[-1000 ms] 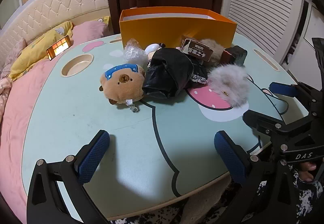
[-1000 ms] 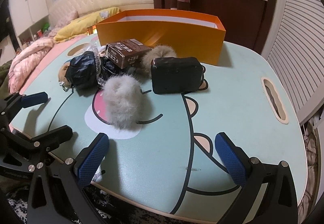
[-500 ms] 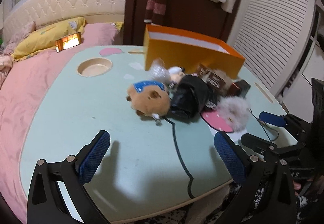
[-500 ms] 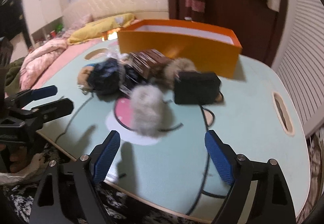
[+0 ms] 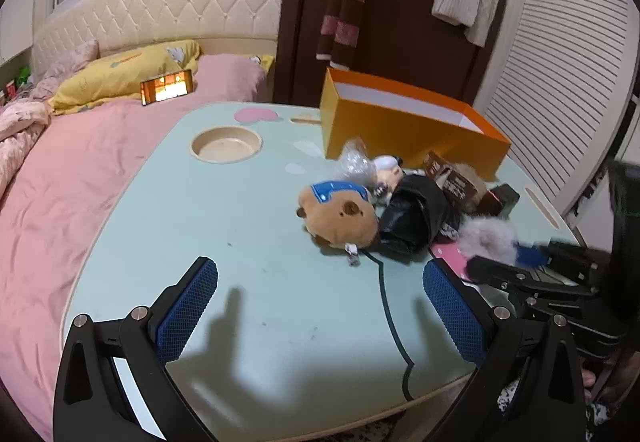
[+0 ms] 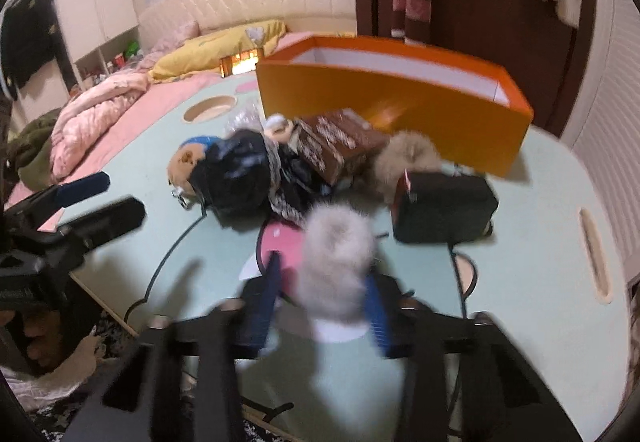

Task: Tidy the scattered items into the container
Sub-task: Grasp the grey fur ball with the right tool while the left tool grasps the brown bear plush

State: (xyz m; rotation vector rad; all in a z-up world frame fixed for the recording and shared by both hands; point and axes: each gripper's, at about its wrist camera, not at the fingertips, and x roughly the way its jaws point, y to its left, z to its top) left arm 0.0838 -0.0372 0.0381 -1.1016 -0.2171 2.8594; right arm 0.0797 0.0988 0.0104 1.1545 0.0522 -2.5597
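An open orange box (image 5: 400, 130) (image 6: 380, 110) stands at the back of the mint table (image 5: 240, 222). In front of it lie a brown bear plush (image 5: 340, 214), a black shiny bag (image 5: 416, 218), a brown carton (image 6: 336, 142), a tan pompom (image 6: 408, 158), a black pouch (image 6: 444, 206) and a grey pompom (image 6: 336, 258). My right gripper (image 6: 324, 302) is closing with the grey pompom between its blue pads; a thin gap shows at the left pad. My left gripper (image 5: 320, 314) stands open over bare table, short of the bear.
A round cup recess (image 5: 226, 144) sits in the table at the back left, with a slot (image 6: 594, 254) near the right edge. Crinkly clear plastic (image 5: 354, 162) lies beside the box. A pink bed (image 5: 60, 182) borders the table on the left. Clothes hang on the door behind.
My right gripper moved forward to the grey pompom and its jaws narrowed around it. My left gripper rolled and swung, so the pile now sits to its right.
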